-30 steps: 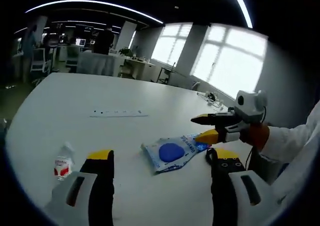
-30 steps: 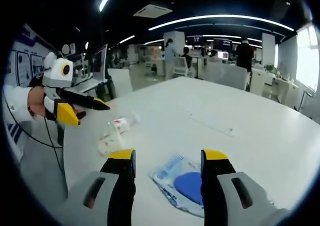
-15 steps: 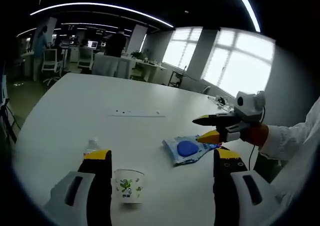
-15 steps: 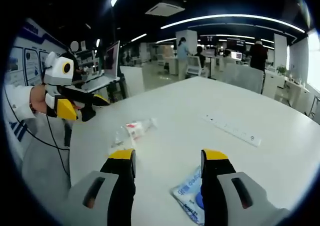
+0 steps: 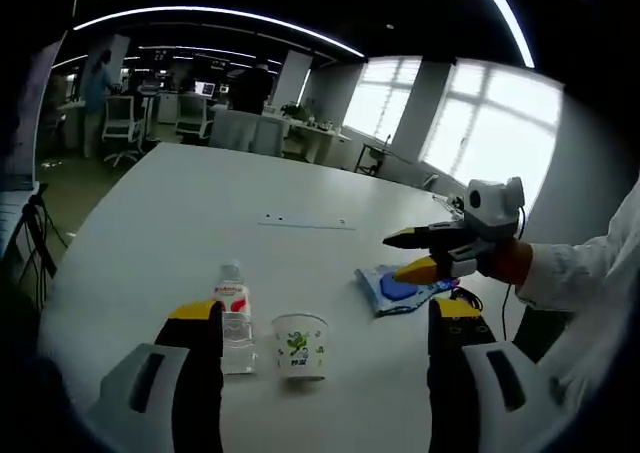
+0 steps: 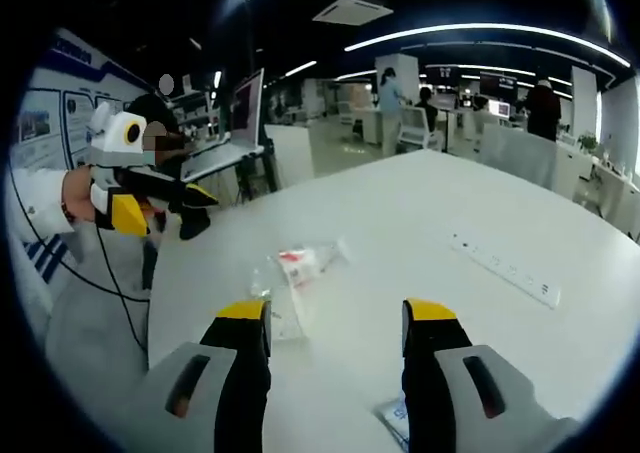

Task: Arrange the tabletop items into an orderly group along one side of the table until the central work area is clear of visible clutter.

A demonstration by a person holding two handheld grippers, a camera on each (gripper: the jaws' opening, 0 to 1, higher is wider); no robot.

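Left tongs (image 5: 320, 318) agape, cup (image 5: 299, 346) between

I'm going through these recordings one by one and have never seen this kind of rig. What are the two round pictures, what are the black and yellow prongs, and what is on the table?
No robot here: a person holds a two-jaw gripper in each hand, and each carries a fisheye camera looking forward along its own jaws. The prongs at the bottom of each picture are those jaws.

The left gripper view shows the left gripper, jaws apart and holding nothing. Across from it is the right gripper, also open, hovering by a blue and white packet. On the white table lie a clear water bottle on its side, an upright paper cup beside it, and a white power strip farther off.

The right gripper view looks back from the other side, with the left gripper at its left edge.
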